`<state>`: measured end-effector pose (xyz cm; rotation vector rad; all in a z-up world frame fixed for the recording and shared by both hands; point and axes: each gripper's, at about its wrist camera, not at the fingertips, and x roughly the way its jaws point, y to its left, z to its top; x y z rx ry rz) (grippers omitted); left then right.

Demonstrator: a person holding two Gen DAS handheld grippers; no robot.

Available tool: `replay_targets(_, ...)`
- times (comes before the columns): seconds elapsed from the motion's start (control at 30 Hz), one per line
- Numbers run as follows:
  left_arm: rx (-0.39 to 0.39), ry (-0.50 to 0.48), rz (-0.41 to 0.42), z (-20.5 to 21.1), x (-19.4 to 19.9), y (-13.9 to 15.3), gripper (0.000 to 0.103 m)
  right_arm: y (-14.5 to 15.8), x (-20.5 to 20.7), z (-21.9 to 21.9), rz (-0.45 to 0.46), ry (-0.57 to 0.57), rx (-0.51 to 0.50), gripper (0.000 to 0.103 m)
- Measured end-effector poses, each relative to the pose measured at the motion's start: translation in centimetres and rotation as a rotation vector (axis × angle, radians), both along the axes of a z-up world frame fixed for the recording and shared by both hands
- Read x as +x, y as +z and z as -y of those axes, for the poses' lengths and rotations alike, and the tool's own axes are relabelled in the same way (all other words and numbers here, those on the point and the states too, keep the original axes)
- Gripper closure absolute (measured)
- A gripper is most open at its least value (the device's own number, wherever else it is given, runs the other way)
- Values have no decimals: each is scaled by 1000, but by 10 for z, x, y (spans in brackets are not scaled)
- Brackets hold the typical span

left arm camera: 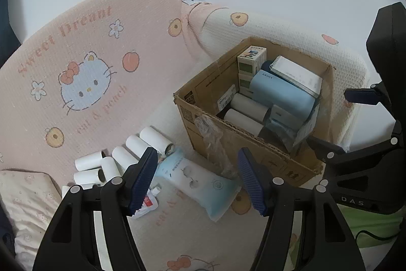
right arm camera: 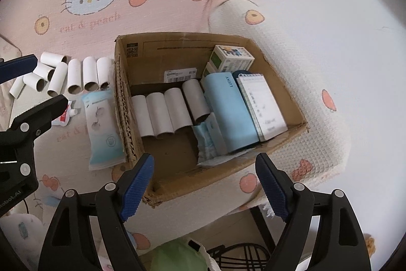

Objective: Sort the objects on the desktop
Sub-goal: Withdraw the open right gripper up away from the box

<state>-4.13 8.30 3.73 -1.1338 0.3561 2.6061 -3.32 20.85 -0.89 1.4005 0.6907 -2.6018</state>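
An open cardboard box (right arm camera: 127, 103) (left arm camera: 203, 103) stands on a pink cartoon-print cloth. It holds several white paper tubes (right arm camera: 162, 111), a light blue case (right arm camera: 228, 108), a notepad (right arm camera: 264, 106) and small cartons (right arm camera: 232, 59). Several more white tubes (right arm camera: 73, 78) (left arm camera: 119, 161) lie left of the box, with a blue wipes pack (right arm camera: 104, 126) (left arm camera: 198, 182) and a small red-and-white tube (right arm camera: 63, 116) (left arm camera: 148, 203). My left gripper (left arm camera: 200, 182) is open and empty above the wipes pack. My right gripper (right arm camera: 205, 184) is open and empty over the box's near edge.
The cloth (left arm camera: 88, 67) covers the table and drapes off its right edge (right arm camera: 317, 118). A beige patterned pillow (left arm camera: 28, 197) lies at the left. A green bag (right arm camera: 175, 255) and black wire frame (right arm camera: 241, 255) sit below the table edge.
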Motion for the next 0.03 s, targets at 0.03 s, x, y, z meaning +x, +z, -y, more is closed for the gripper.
replay_targets(0.03,1,0,2,1,0,0,33,0,0,0,-1,1,-1,22)
